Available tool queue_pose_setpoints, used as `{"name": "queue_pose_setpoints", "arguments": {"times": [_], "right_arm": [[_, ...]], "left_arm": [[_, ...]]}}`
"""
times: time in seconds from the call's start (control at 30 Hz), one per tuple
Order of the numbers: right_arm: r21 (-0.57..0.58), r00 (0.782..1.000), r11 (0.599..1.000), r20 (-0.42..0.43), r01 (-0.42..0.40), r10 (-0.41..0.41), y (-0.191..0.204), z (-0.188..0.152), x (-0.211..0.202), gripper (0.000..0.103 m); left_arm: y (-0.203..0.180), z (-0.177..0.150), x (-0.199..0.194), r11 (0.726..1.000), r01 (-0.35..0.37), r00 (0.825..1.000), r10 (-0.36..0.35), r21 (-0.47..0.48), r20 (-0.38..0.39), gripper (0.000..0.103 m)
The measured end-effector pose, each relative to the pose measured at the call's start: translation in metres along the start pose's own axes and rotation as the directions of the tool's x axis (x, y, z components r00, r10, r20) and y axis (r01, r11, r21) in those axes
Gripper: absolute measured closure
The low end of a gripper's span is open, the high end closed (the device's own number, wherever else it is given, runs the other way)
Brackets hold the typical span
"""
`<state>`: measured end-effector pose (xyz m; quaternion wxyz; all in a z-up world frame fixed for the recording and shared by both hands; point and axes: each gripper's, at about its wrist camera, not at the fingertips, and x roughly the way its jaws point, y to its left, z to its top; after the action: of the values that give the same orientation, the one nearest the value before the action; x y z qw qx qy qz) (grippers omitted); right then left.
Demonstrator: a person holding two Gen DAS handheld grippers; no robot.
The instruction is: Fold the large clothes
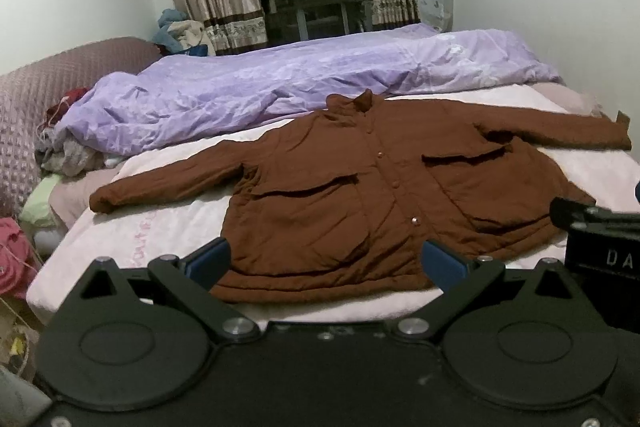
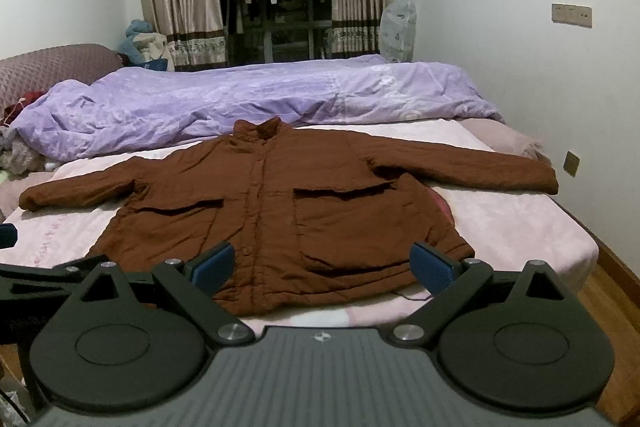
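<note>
A brown padded jacket (image 1: 360,183) lies flat, front up, on the pink bed sheet (image 1: 160,227), collar toward the window and both sleeves spread out sideways. It also shows in the right wrist view (image 2: 280,211). My left gripper (image 1: 326,263) is open and empty, held above the near hem of the jacket. My right gripper (image 2: 322,265) is open and empty, also above the near hem, to the right of the button line. The right gripper's body shows at the right edge of the left wrist view (image 1: 600,239).
A rumpled purple duvet (image 1: 280,83) lies along the far side of the bed behind the jacket. A quilted headboard (image 1: 24,107) and a heap of clothes (image 1: 68,151) are at the left. The wooden floor (image 2: 608,307) shows at the right of the bed.
</note>
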<state>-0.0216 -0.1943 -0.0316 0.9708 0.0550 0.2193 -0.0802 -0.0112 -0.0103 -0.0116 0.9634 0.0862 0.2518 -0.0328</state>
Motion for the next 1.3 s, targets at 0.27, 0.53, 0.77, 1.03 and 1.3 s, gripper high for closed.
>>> {"name": "queue_pose_setpoints", "arguments": {"times": [0.27, 0.53, 0.77, 1.03, 1.3], "right_arm": [[-0.003, 1.000, 1.000, -0.011, -0.023, 0.022, -0.003, -0.002, 0.001, 0.000], [-0.002, 1.000, 1.000, -0.014, -0.025, 0.025, -0.002, -0.004, 0.001, 0.000], [-0.005, 0.999, 0.999, -0.016, -0.044, 0.044, -0.003, -0.007, 0.002, 0.000], [0.002, 0.998, 0.998, -0.013, -0.063, 0.063, 0.000, -0.013, 0.008, 0.000], [0.024, 0.993, 0.995, -0.066, -0.092, 0.093, -0.016, -0.020, 0.064, 0.000]], "left_arm": [[0.001, -0.002, -0.001, 1.000, 0.016, 1.000, -0.016, -0.019, 0.009, 0.000], [0.001, -0.003, -0.001, 0.999, 0.029, 1.000, -0.029, -0.017, 0.012, 0.000], [0.010, -0.004, -0.003, 0.996, 0.073, 0.997, -0.071, -0.050, 0.037, 0.000], [0.005, -0.009, 0.011, 0.999, 0.030, 1.000, -0.030, -0.030, 0.005, 0.000], [0.034, -0.022, 0.073, 0.996, -0.051, 0.997, 0.047, -0.069, -0.055, 0.000]]}}
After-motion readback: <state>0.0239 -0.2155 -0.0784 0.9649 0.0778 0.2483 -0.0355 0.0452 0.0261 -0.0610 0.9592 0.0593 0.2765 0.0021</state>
